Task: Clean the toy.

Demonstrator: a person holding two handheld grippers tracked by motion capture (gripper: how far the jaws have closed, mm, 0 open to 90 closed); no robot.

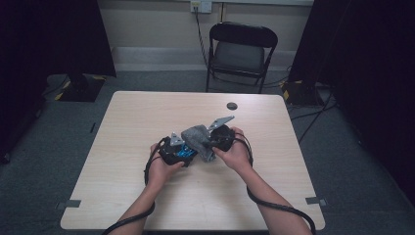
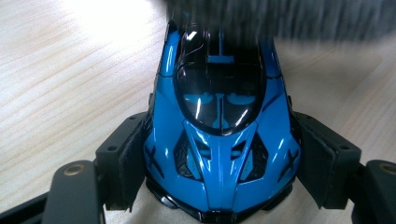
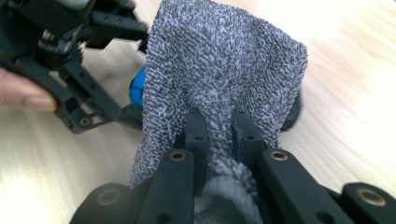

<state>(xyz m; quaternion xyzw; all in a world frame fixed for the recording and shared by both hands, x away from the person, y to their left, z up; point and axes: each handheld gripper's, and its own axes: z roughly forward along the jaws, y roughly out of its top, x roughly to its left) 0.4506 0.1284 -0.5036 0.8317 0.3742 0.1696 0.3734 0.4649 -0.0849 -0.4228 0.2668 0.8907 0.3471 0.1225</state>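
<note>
Item: glossy blue toy sports car with black glazed canopy (image 2: 219, 135). Location: centre of the pale wood-grain table (image 1: 147, 112), just toward 7 o'clock from the table's middle in the high view. Held off or on the surface: cannot tell.

Holder: left gripper (image 1: 172, 149), gripped by the person's left hand (image 1: 161, 169). Its padded jaws press on both flanks of the car, nose pointing back toward the gripper body; jaws stand fairly wide because the car is wide.

Tool: grey looped terry cloth (image 3: 219, 70), bunched. Held by the right gripper (image 3: 224, 126), jaws narrowed hard onto a fold of it. The free part of the cloth drapes toward 12 o'clock in the right gripper view, over the car's far end; a sliver of blue shows at 9 o'clock beside it.

Work in hand, as judged: wiping the car with the cloth.
- Done: car secured; cloth picked up and brought against the car's rear.
- Left: the canopy and nose lie uncovered by the cloth in the left gripper view and appear not yet reached; afterwards, both items to be set down.

Background: black folding chair (image 1: 242, 49) at 12 o'clock beyond the table; small dark round disc (image 1: 232, 105) on the table near its far edge.
</note>
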